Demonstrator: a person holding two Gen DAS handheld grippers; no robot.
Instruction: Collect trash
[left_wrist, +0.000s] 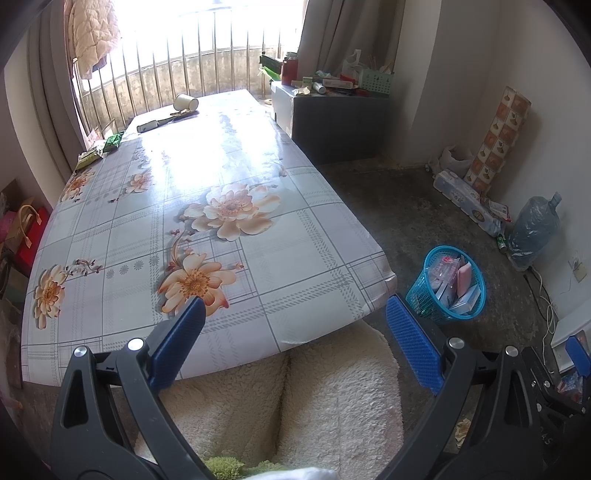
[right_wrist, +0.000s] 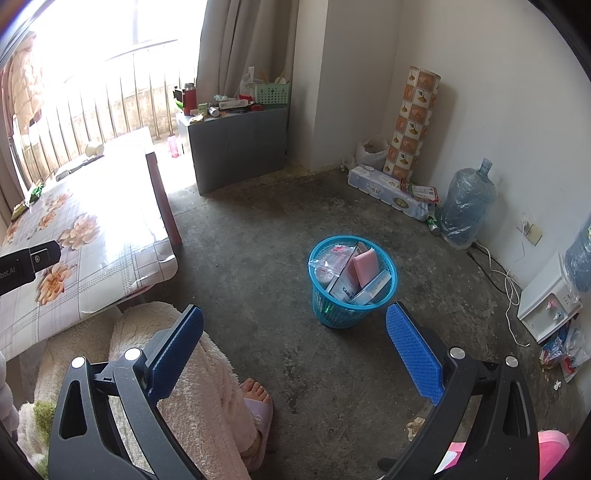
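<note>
My left gripper (left_wrist: 295, 306) is open and empty, held over the near edge of the flowered table (left_wrist: 303, 258). A white paper cup (left_wrist: 185, 102) lies on its side at the table's far end, beside a flat white box (left_wrist: 147, 126) and green packets (left_wrist: 112, 141). A blue mesh trash basket (left_wrist: 445, 286) stands on the floor to the right, holding boxes and wrappers. My right gripper (right_wrist: 295, 310) is open and empty above the concrete floor, with the basket (right_wrist: 351, 280) just ahead between its fingers. The left gripper's body (right_wrist: 26, 264) shows at the left edge.
The person's fleece-clad legs (right_wrist: 207, 387) and slippered foot (right_wrist: 256, 398) are below the grippers. A grey cabinet (right_wrist: 240, 147) with clutter stands at the back. A patterned roll (right_wrist: 412, 122), tissue pack (right_wrist: 388, 190), water jug (right_wrist: 467, 203) and white appliance (right_wrist: 546, 299) line the right wall. Paper scrap (right_wrist: 415, 424) lies on the floor.
</note>
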